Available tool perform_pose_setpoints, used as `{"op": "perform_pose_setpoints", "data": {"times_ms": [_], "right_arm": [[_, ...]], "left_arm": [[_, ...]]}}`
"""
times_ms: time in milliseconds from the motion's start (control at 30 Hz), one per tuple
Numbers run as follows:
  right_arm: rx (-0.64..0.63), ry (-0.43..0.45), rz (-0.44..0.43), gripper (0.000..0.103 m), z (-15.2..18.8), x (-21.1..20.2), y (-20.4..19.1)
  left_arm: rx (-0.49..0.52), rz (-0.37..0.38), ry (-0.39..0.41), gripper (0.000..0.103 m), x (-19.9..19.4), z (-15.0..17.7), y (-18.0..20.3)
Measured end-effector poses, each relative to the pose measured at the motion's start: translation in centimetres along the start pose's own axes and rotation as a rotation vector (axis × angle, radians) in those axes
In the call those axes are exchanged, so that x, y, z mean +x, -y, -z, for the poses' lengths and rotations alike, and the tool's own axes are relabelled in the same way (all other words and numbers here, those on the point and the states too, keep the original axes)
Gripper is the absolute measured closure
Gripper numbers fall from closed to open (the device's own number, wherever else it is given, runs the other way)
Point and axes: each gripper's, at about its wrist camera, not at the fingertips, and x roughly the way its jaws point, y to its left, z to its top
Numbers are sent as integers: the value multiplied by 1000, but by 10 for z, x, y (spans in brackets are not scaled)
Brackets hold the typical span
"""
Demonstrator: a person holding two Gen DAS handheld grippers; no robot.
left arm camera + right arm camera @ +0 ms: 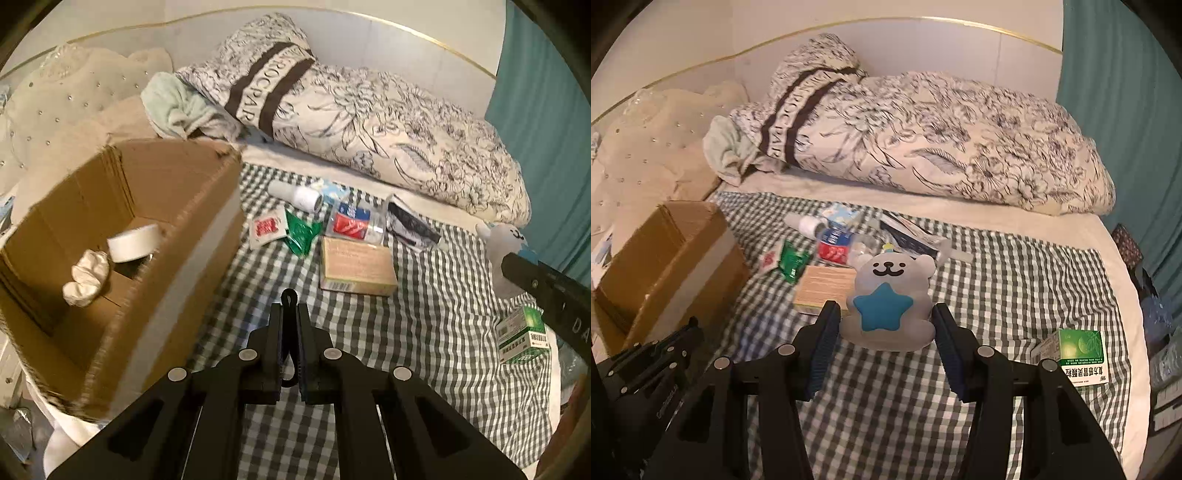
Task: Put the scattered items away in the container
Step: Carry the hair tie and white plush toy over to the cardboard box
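The bed [424,332] carries it all under a checked cloth, with the floral duvet [923,136] heaped at the back. Cardboard box [122,236] sits left, already holding a tape roll [135,242] and a white wad [86,277]. Beside it a cluster crowds together: tan box [356,269], white bottle [301,195], green packet [301,232]. Right gripper [882,326] has its fingers spread either side of the bear toy [886,299], not touching. Left gripper [290,332] has its fingers pressed together on a black clip [289,297]. Green medicine box [1078,354] lies well apart, right.
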Motion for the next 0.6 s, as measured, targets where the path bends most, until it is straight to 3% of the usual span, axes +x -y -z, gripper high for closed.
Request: {"op": "perform_pose_setpoints", "data": {"times_ms": [600], "right_arm": [[-113, 84, -92, 52, -34, -47, -99]], "left_arm": [[-61, -45, 74, 97, -54, -40, -70]]}}
